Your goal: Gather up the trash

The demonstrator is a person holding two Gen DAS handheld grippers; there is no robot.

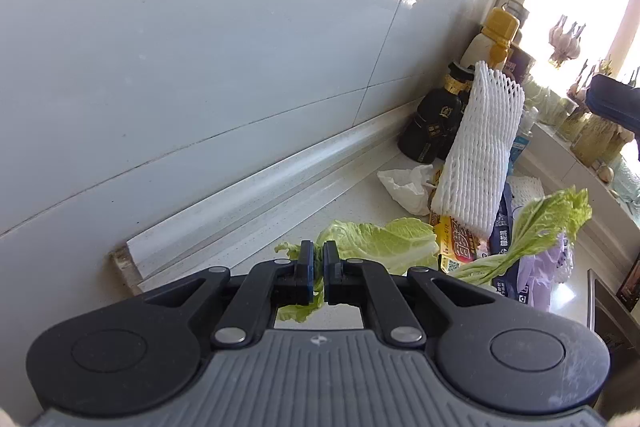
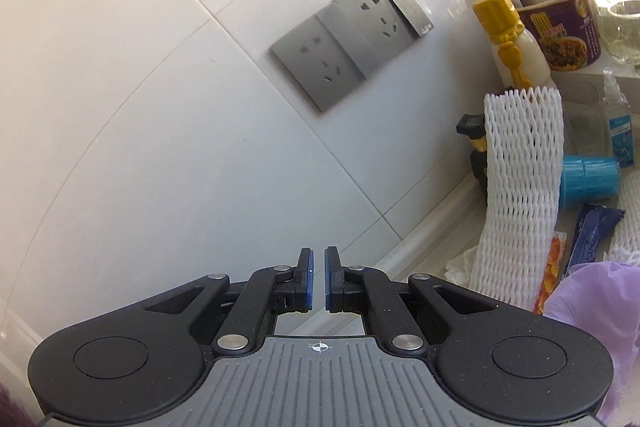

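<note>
Currently the left gripper (image 1: 319,269) is pinching a cabbage leaf (image 1: 380,241); right gripper (image 2: 319,277), pressed together, empty; lifting gently avoids tearing, foam netting (image 1: 478,155) at two o'clock.

Home kitchen. Glossy pale wall tiles (image 1: 200,47) run behind a speckled white tabletop (image 1: 320,203) with a raised back lip. Double wall socket (image 2: 348,39), centre of the right wrist view. Condiments crowd the far right: dark sauce bottle (image 1: 432,123), yellow-capped squeeze bottle (image 2: 508,39), instant noodle cup (image 2: 560,31), pump bottle (image 2: 618,123). Garlic bulbs (image 1: 564,35) hang by a bright window, upper right. Cabbage leaves (image 1: 380,239) and a foam fruit net (image 1: 480,155) lie among wrappers. A sink edge (image 1: 600,291) shows at lower right.
</note>
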